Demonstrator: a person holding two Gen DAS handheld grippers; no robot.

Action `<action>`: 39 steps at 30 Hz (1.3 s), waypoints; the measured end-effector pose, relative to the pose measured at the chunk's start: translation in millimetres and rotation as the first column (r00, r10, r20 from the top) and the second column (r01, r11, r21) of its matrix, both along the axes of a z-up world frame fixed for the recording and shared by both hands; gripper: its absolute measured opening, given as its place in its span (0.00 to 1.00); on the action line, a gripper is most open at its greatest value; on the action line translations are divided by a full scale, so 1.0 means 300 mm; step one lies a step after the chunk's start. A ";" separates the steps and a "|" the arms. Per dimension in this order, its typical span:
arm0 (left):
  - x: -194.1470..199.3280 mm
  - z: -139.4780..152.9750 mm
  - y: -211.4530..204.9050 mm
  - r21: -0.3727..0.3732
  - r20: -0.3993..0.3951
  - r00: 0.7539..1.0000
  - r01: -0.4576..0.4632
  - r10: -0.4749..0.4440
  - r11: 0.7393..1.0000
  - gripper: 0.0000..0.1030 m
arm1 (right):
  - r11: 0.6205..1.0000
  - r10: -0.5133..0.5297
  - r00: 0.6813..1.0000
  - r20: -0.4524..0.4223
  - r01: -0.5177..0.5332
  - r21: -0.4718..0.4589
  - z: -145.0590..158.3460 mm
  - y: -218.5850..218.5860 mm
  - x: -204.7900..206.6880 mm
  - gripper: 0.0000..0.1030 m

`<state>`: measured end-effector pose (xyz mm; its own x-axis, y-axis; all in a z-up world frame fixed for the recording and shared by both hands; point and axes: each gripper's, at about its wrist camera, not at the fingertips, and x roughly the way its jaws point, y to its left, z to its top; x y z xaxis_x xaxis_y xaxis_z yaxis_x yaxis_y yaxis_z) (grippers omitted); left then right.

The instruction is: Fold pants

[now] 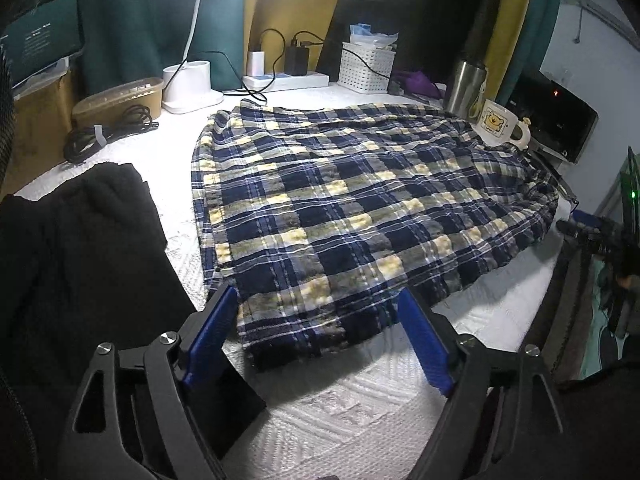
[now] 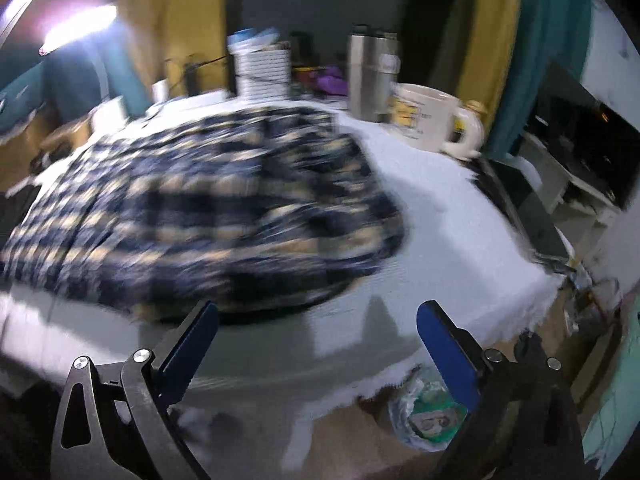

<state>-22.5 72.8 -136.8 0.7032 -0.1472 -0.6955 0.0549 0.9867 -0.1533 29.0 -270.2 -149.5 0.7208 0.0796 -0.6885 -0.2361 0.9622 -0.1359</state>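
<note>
While pants (image 1: 360,208) overhang the right edge, both tongs gape.

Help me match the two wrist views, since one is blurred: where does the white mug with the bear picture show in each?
Left wrist: mug at right, upper-middle, touching the plaid pants' far right corner.
Right wrist: mug right of centre, upper part, clear of the pants.
Shared landmark: steel tumbler just left of the mug.

No text is legible; the mug's (image 1: 498,122) print is too small
</note>
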 end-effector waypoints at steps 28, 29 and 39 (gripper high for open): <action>0.062 0.020 -0.066 0.024 0.025 0.999 0.044 -0.045 0.999 0.93 | 0.963 0.210 0.977 0.024 -0.202 -0.177 0.010 0.312 0.127 1.00; 0.064 0.023 -0.074 0.029 0.028 0.998 0.055 -0.056 0.998 0.94 | 0.965 0.210 0.978 0.019 -0.204 -0.167 0.013 0.311 0.138 1.00; 0.090 -0.004 -0.182 0.179 -0.001 0.993 0.113 -0.115 0.977 0.94 | 0.978 0.197 0.980 -0.033 -0.199 -0.066 0.023 0.307 0.277 1.00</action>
